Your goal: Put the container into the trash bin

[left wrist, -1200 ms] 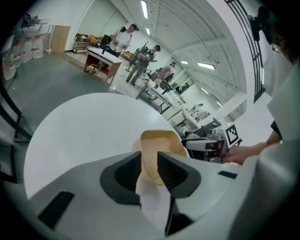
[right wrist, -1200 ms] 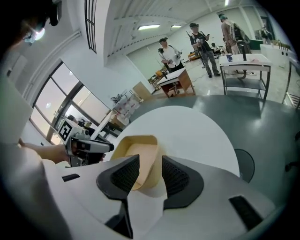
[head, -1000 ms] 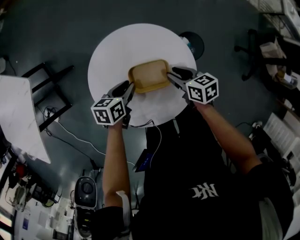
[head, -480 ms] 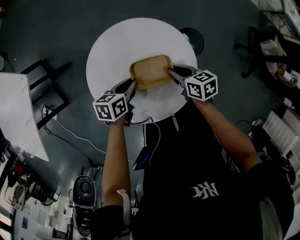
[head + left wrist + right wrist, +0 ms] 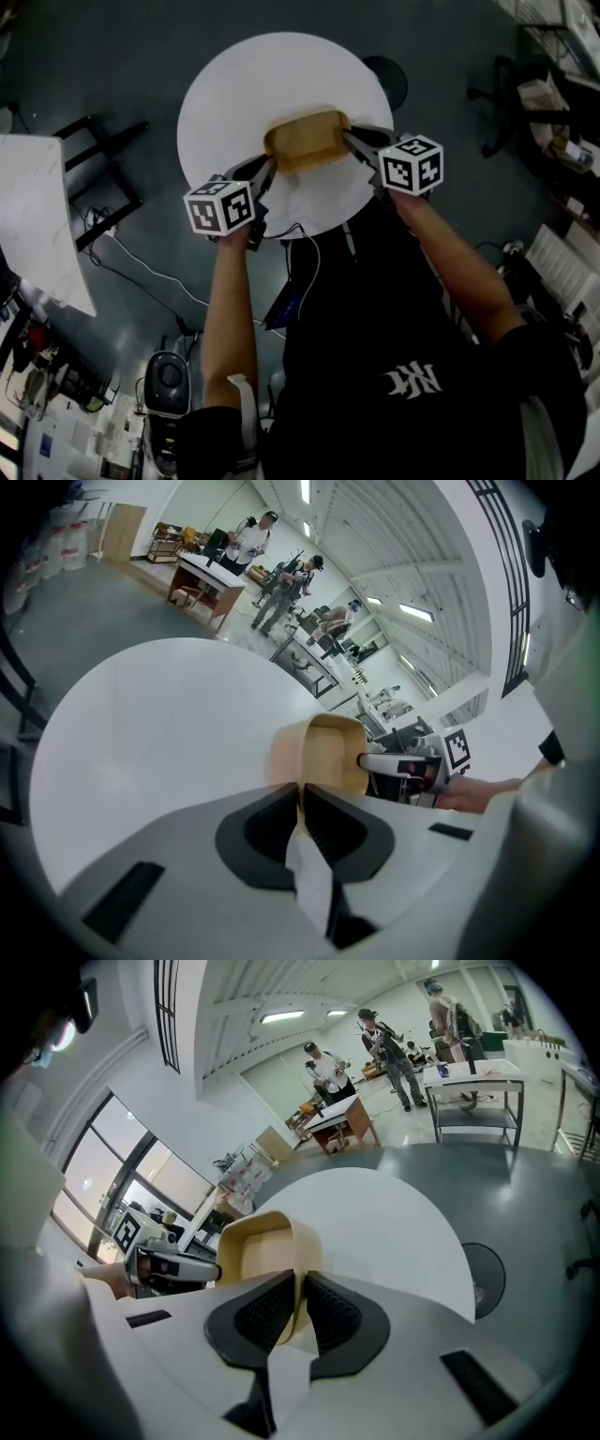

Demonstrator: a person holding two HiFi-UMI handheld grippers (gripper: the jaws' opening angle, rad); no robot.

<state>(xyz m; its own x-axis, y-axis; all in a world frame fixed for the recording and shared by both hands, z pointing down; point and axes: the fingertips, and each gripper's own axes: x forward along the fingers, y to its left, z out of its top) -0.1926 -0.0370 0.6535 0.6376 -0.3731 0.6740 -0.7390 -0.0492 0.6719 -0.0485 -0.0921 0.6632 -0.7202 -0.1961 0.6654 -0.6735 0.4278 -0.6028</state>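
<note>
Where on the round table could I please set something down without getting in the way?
The white table's far half, beyond the tan container, is bare, and so is the stretch left of it. The near edge is crowded: the left gripper and right gripper flank the container, with their jaws closing on its rim.

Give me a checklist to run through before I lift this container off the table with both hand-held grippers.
1. Hold of the left hand-held gripper on the container: ok, the rim wall sits between its closing jaws.
2. Hold of the right hand-held gripper on the opposite end: ok, the rim sits between its closing jaws.
3. Grip firm enough to lift: cannot tell, both pairs of jaws are closing.
4. Container empty: ok, nothing shows inside it.
5. Bin located: cannot tell. A dark round thing shows beyond the far edge of the table, but it may not be the bin.
</note>
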